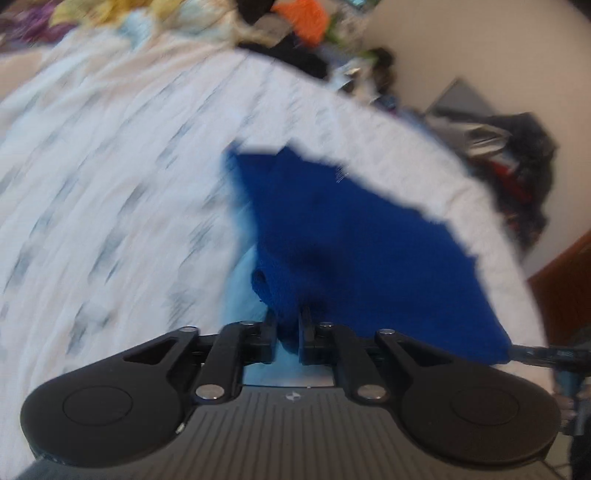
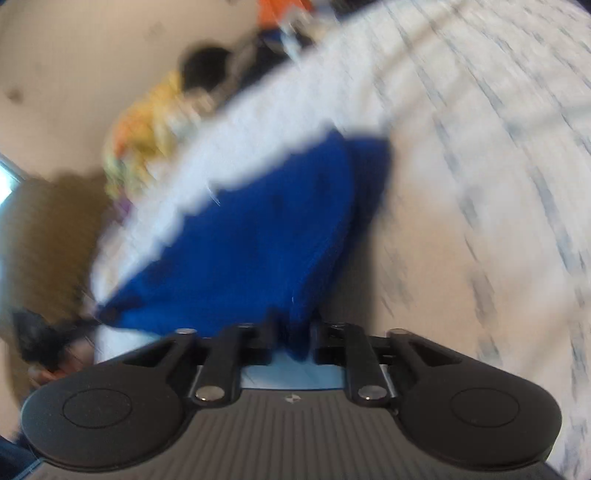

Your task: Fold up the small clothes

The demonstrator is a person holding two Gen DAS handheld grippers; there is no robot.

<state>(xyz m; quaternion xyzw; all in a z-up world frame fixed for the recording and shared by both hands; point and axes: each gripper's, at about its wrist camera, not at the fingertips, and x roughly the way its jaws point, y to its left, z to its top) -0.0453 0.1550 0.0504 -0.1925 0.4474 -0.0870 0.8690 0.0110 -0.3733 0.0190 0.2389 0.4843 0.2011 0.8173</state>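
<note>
Big white bedsheet with faint grey streaks (image 1: 110,184) fills most of both blurry views. On it, near the bed's edge, lies a deep blue fleecy garment (image 1: 351,240). The left gripper (image 1: 288,328) is pinching one corner of it, and the right gripper (image 2: 293,332) is clamped on another.

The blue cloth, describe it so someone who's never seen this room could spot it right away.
Find the bed with its white, grey-flecked cover. Near its edge the blue cloth is pinched by the left gripper and the right gripper. It is the only solid deep blue item; the heaped clothes behind are orange, yellow and dark.
</note>
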